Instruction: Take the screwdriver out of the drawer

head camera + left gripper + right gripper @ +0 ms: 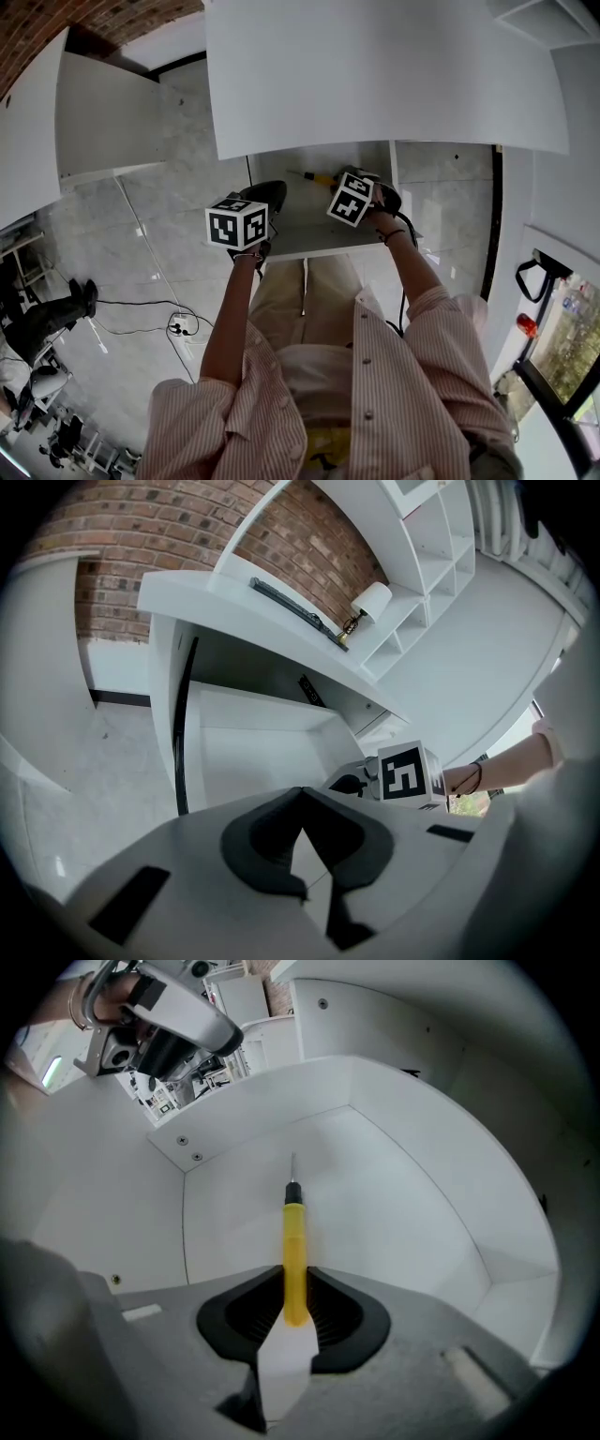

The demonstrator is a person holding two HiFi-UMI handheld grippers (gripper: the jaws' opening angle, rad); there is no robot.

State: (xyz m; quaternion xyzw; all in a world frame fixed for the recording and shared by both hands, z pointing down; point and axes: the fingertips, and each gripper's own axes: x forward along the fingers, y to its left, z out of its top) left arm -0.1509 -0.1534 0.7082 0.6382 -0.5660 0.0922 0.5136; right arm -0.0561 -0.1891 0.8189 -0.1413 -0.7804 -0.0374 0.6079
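The white drawer is pulled open under the desk. Inside it lies the screwdriver, with a yellow handle and a thin metal shaft. In the right gripper view the screwdriver points away along the drawer floor, its handle end between the black pads. My right gripper points steeply down and is shut on that handle. My left gripper hovers at the drawer's left front corner, its jaws shut with nothing between them. The right gripper's marker cube shows past them.
The white desk top overhangs the back of the drawer. The person's legs are just below the drawer front. A power strip with cables lies on the marble floor at the left. White shelves with a small lamp line the brick wall.
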